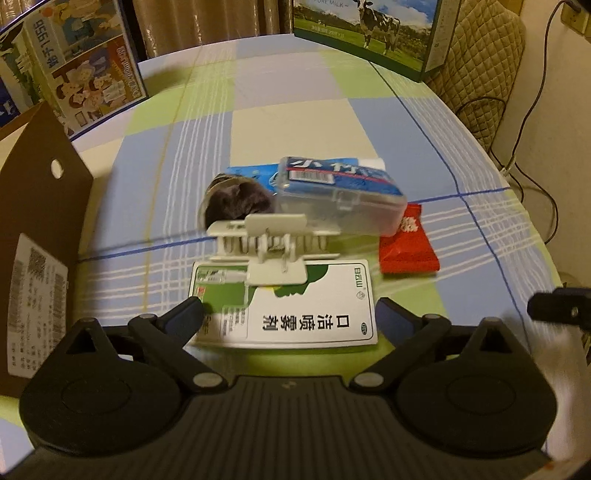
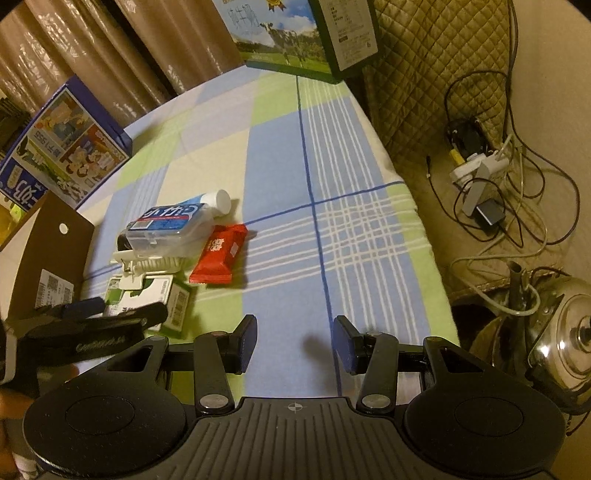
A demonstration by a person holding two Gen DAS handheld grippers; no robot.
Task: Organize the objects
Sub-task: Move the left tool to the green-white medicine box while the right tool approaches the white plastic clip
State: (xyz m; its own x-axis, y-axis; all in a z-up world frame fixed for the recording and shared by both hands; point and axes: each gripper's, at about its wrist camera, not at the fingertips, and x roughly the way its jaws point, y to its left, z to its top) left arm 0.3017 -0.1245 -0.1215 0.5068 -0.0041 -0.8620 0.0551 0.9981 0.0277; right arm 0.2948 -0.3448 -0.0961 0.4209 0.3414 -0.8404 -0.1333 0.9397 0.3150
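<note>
The table (image 2: 280,177), under a checked blue, green and cream cloth, carries everything. At its far edge stands a green milk carton box (image 1: 369,33) printed with a cow, and at the far left corner a blue cartoon-printed box (image 1: 74,70); what either holds cannot be seen. Against the left edge a brown cardboard box (image 1: 40,229) shows only its outer wall and shipping label.

Near that box the small things sit bunched together. A clear plastic case (image 1: 336,195) with a blue label lies tilted on a white hair claw clip (image 1: 273,240) and a blue tube (image 2: 207,201) with a white cap. A red snack packet (image 1: 406,247) lies just beside it. The white-and-green spray box (image 1: 291,306) lies flat, nearest the near edge.

The left gripper (image 1: 290,314) is spread wide around the spray box, its fingers not pressing it. The right gripper (image 2: 295,343) hangs parted over bare cloth, holding nothing.
</note>
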